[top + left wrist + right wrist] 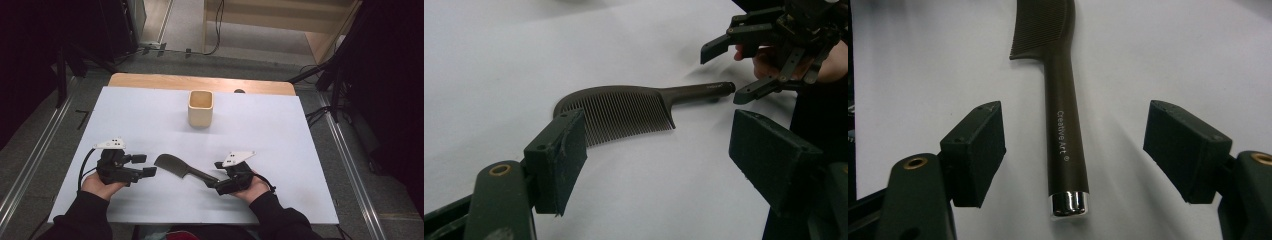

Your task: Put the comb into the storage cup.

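A dark brown comb (pixel 179 168) lies flat on the white table top (pixel 300 145), teeth toward the left and handle toward the right. My right gripper (pixel 216 175) stands open at the handle's end. In the right gripper view the handle (pixel 1064 125) with its chrome cap runs between the two pads, and neither pad (pixel 975 150) touches it. My left gripper (pixel 145 165) is open just left of the comb's head, with nothing between its jaws. The left gripper view looks across the comb (pixel 624 112) to the right gripper (pixel 726 72) beyond it.
A beige square cup (pixel 200 107) stands upright at the back centre of the table top. A strip of bare wood (pixel 150 80) shows along the far edge. Dark stands and cables (pixel 320 115) line both sides of the table on the floor.
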